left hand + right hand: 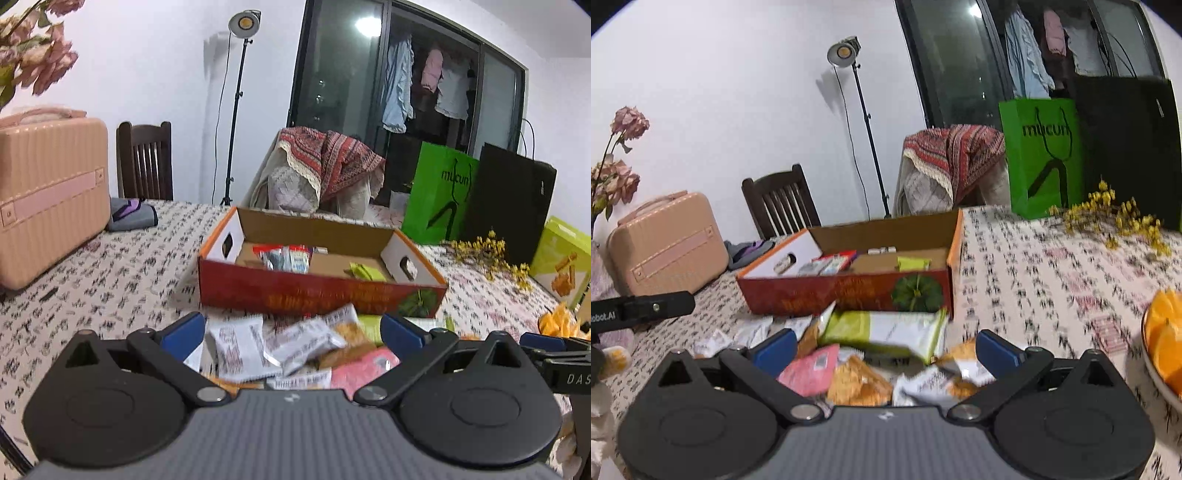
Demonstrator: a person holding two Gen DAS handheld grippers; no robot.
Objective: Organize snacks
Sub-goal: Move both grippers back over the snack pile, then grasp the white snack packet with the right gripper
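A red cardboard box (pixel 317 291) stands on the patterned tablecloth, with a few snack packets (pixel 288 256) and a green packet (pixel 365 272) inside. A heap of loose snack packets (pixel 295 347) lies in front of it. My left gripper (pixel 291 328) is open above this heap, holding nothing. In the right wrist view the box (pixel 846 291) sits ahead. My right gripper (pixel 886 350) is open over the heap, above a long green and white packet (pixel 886 330), a pink packet (pixel 810 371) and orange packets (pixel 858 384).
A pink suitcase (pixel 48 199) stands at the left. A green bag (pixel 439 192) and a black bag (pixel 513 206) stand at the back right, with yellow dried flowers (pixel 484 251) before them. A bowl of orange slices (pixel 1167 347) sits at the right. Chairs stand behind the table.
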